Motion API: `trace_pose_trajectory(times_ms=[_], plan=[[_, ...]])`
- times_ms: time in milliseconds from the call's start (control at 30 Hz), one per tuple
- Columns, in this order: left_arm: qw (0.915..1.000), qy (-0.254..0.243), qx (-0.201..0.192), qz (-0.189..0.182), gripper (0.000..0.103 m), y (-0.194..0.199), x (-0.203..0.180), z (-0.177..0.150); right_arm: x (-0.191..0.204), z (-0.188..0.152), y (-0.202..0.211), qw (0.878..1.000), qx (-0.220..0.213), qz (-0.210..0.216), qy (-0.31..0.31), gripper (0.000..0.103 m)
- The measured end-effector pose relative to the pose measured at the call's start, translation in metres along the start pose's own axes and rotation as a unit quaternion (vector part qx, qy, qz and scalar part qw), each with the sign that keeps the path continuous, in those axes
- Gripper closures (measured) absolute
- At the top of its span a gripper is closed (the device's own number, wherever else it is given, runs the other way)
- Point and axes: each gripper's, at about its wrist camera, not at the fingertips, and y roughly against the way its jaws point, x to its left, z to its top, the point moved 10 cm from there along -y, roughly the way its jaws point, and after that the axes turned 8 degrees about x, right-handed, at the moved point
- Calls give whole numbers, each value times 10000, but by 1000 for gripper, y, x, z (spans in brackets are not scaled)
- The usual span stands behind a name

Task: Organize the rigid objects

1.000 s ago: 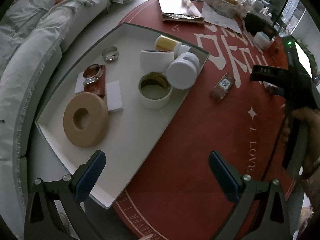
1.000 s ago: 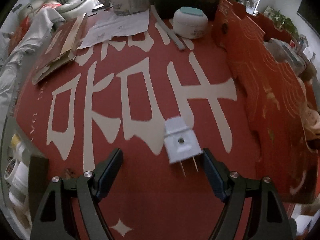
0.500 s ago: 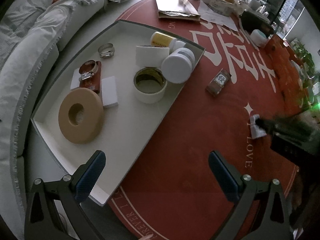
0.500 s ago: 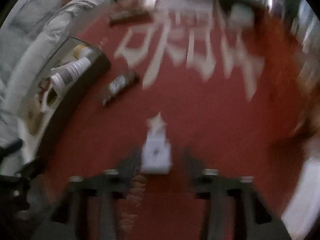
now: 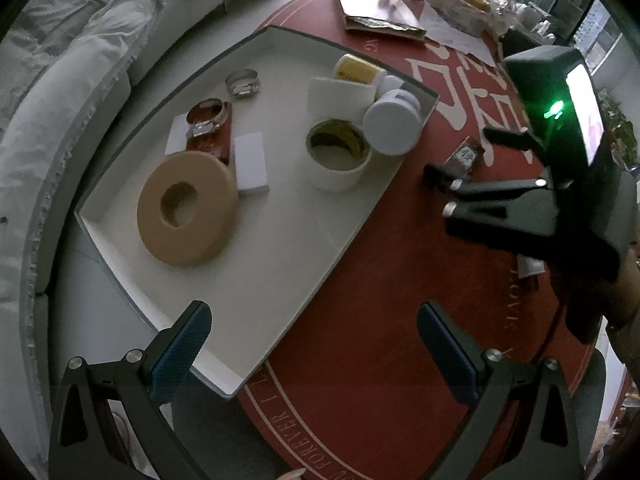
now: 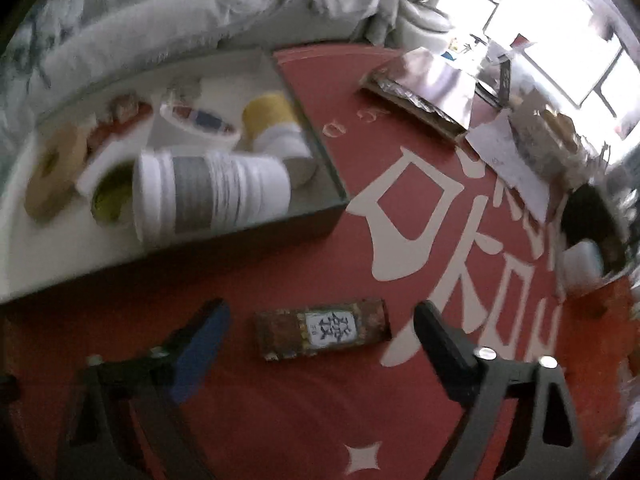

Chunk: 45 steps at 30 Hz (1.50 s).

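Note:
A small brown box with a white label (image 6: pixel 322 334) lies flat on the red tablecloth. My right gripper (image 6: pixel 320 320) straddles it, jaws closing, pads clear of its ends. The left wrist view shows that gripper (image 5: pixel 458 152) over the same box (image 5: pixel 467 157), just right of the white tray (image 5: pixel 280 264). The tray holds a tan tape roll (image 5: pixel 186 208), a white tape roll (image 5: pixel 338 156), a white jar (image 5: pixel 394 128), a yellow bottle (image 5: pixel 354 70), hose clamps (image 5: pixel 243 82) and white blocks (image 5: pixel 251 162). My left gripper (image 5: pixel 316 344) hangs open and empty over the tray's near edge.
A white plug (image 5: pixel 530 267) lies on the cloth, partly hidden behind the right gripper's body. A sofa with pale covers (image 5: pixel 60 92) curves along the tray's left side. A flat brown packet (image 5: pixel 380 4), papers and boxes crowd the table's far end.
The right gripper left the white plug, rolled and swung toward the tray, and now straddles the brown box. The left gripper has hardly moved.

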Motion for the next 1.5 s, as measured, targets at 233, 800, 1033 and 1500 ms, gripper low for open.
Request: trace_pose_trajectory(times_ms=[233,800,1033,1500], plan=[[10000,10,-44,26,0,1,1,-3,9,-5,21,9974,223,361,-577,99],[9999,135,-27,-67,0,3,6,-20,-16,-11,18,9999,57,-97,112,0],[9994,338,63,48,0,-1,18,-16,-11,-10,-14,9954,220,511,785,5],[9997,-175,-142,-29,0,16,-9,-17,-30,-48,57,9845,-72,812,-1551,33]])
